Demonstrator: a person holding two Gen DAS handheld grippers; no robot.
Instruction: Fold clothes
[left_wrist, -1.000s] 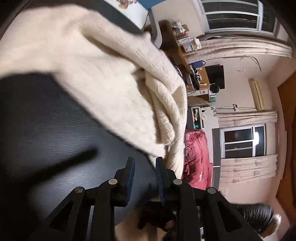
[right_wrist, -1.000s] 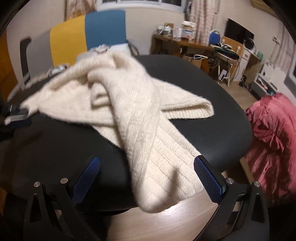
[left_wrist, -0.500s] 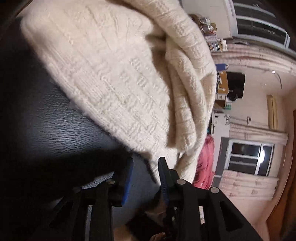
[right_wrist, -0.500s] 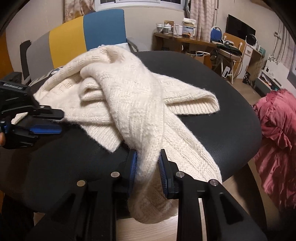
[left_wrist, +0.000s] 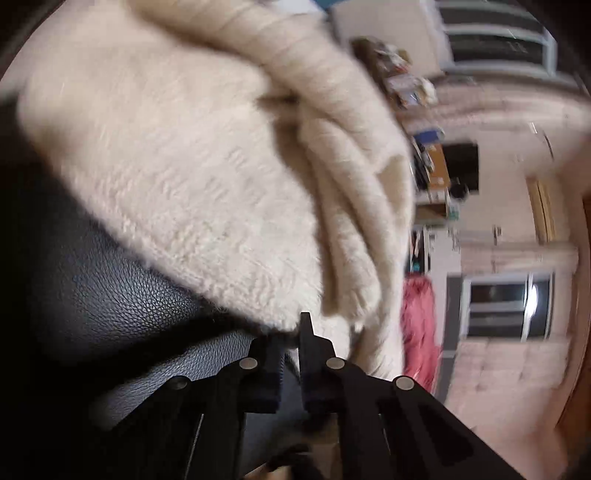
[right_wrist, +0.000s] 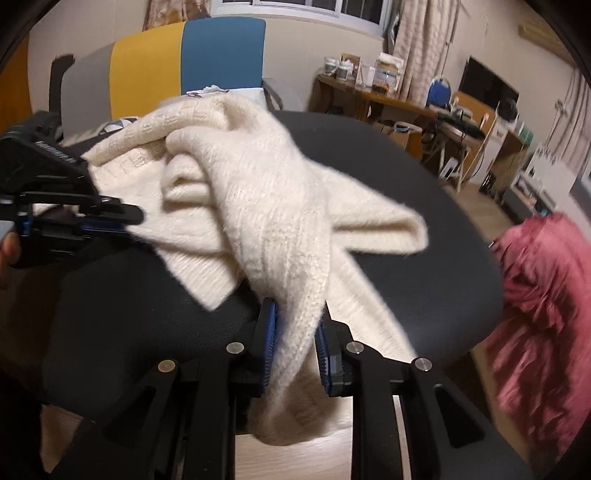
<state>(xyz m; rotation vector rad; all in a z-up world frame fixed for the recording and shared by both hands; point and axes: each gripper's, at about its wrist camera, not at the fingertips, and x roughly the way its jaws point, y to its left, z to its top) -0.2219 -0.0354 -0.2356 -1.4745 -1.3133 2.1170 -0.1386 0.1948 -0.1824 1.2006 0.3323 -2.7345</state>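
A cream knit sweater lies bunched on a round black leather table. One sleeve hangs over the near edge. My right gripper has that sleeve between its blue pads, which press on it while the jaws are closing. In the right wrist view my left gripper is at the far left, against the sweater's side edge. Its own view is blurred: the sweater fills the top, and the left gripper is shut with a bit of the fuzzy hem pinched between its tips above the table.
A red cloth heap lies on the floor to the right of the table. Behind the table stands a chair with a grey, yellow and blue back. A cluttered wooden desk lines the far wall. Wood floor shows below the near edge.
The right gripper went from wide open to closed around the hanging sleeve. The left gripper moved in to the sweater's edge and shut on it.
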